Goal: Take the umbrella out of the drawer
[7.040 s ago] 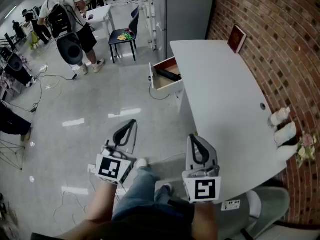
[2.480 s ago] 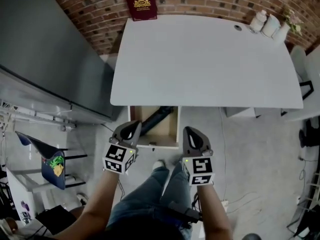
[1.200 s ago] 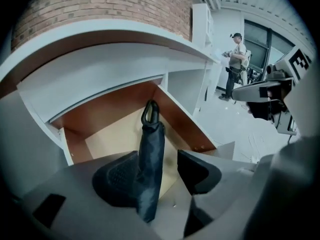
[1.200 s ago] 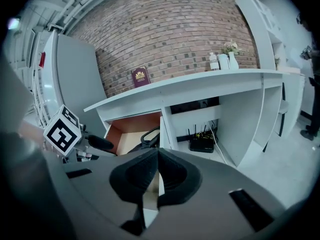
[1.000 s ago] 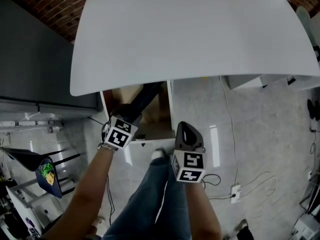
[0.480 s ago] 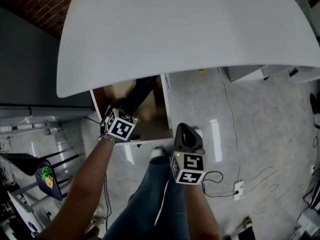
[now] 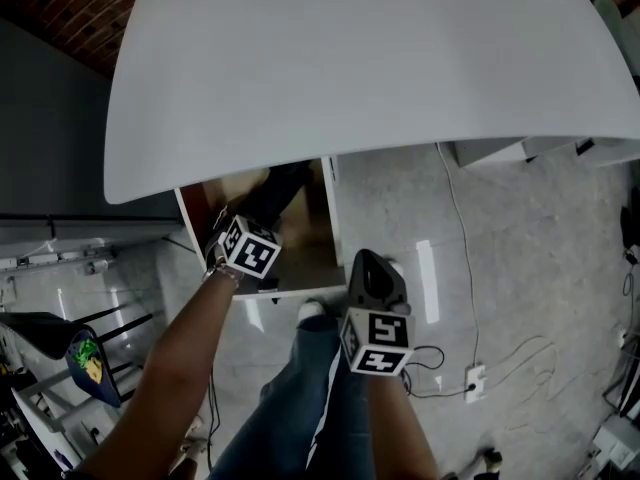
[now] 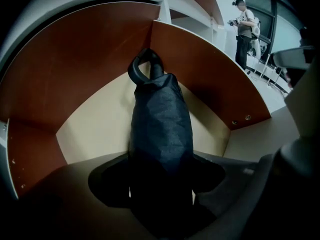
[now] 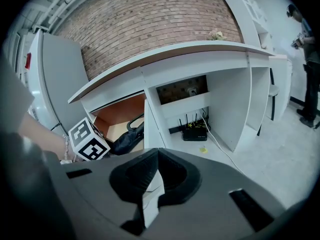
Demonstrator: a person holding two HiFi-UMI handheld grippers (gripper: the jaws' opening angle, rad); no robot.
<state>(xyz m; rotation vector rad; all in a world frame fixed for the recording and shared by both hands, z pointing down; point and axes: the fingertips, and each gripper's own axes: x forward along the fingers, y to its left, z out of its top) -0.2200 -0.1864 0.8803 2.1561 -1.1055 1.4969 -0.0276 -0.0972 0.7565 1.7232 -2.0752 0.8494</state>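
A white desk top set against a brick wall fills the upper head view, with pale floor below it. The drawer stands pulled out from under the desk's near edge. It is open on top, so the only way in is from above, between its wooden sides.

The umbrella, black and folded, lies inside the drawer, running from the drawer's front towards its back under the desk top. The left gripper reaches down into the drawer's front part. Its jaws have just been opening and stand apart on either side of the umbrella, with no squeeze on it visible. The right gripper hangs outside the drawer, just off its front right corner, jaws together and empty.

Only the left gripper view shows the umbrella's looped end near the drawer's back corner, bare drawer bottom on both sides of the umbrella, and a person standing well beyond the drawer's right wall. Only the right gripper view shows the open bay right of the drawer, with a router on the floor inside.
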